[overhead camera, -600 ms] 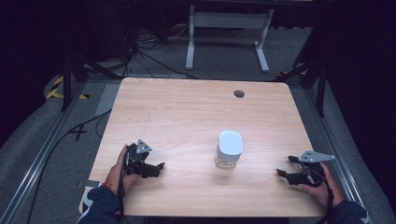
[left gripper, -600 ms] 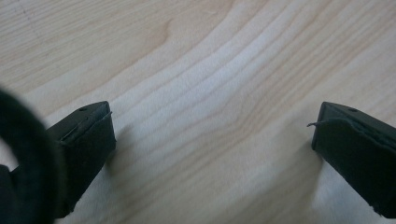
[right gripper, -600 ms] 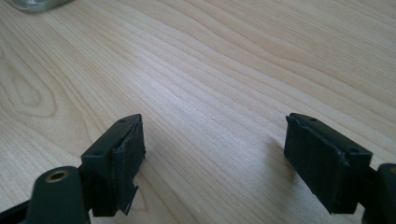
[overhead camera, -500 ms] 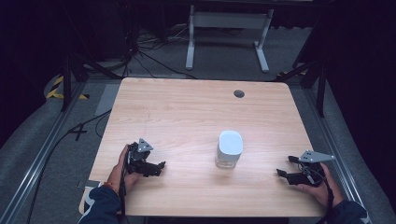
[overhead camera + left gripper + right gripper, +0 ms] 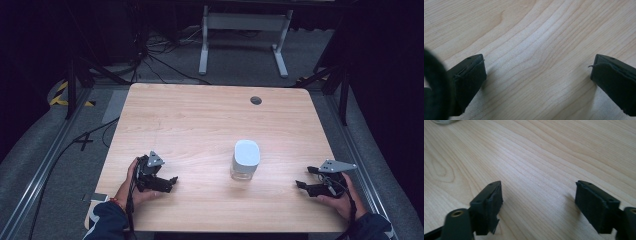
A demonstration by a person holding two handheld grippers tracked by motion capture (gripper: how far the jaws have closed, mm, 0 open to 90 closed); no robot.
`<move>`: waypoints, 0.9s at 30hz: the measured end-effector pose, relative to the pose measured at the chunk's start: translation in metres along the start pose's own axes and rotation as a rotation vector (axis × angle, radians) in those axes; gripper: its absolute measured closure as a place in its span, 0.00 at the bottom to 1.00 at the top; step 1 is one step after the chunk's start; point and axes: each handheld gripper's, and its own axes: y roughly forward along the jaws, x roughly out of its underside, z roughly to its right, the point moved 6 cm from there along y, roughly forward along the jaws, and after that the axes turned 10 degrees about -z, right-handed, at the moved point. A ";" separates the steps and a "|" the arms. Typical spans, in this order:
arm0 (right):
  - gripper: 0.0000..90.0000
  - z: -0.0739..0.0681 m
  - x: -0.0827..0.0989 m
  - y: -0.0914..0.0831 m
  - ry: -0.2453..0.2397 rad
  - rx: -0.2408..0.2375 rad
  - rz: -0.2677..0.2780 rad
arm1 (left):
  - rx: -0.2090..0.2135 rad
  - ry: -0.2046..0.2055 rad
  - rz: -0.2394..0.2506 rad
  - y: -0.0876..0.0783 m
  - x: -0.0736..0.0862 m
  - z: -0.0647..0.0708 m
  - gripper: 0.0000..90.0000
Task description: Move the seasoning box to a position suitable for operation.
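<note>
Almost nothing has changed in the last half second: your left gripper (image 5: pixel 167 182) has edged a touch nearer the table's near edge, your right gripper (image 5: pixel 306 184) rests where it was, and the clear jar with the white rounded lid (image 5: pixel 246 160) has not been touched. So the work on the jar has not begun; I judge this a resting pose before a reach.

Both tools stand wide open with nothing between the jaws. In the left gripper view you see bare, pale wood-grain tabletop (image 5: pixel 536 50) between the two black padded jaws, and the right gripper view gives the same, bare wood across the gap.

The jar stands upright on the table between your two grippers, well apart from each. From the left gripper it lies ahead and off to the side its jaws point towards; from the right gripper it lies ahead and across, nearer than it is to the left one. Neither pair of jaws is lined up on it yet.

Several things are hard to read:
- The jar's glass base (image 5: pixel 444 121) is a cut-off sliver at the top left corner of the right gripper view, so that camera tells you nothing of its height or lid.
- A blurred dark mass (image 5: pixel 434 85) covers the lower left of the left gripper view; I cannot tell what it is.
- From the high view I cannot make out whether the jar holds anything, or whether the lid is screwed down.
</note>
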 end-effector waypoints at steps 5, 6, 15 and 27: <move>0.44 0.002 0.000 -0.004 0.000 0.006 -0.016 | 0.009 0.025 0.001 0.001 -0.001 0.000 0.00; 0.48 0.002 0.000 -0.005 -0.002 0.005 -0.016 | 0.015 0.025 0.005 0.001 -0.001 0.001 0.00; 0.92 -0.005 -0.016 -0.017 -0.038 -0.049 0.065 | 0.036 0.055 0.000 0.002 -0.002 0.007 0.00; 0.99 -0.013 -0.054 -0.030 -0.098 -0.103 0.194 | 0.055 0.079 0.010 -0.002 0.002 0.019 0.06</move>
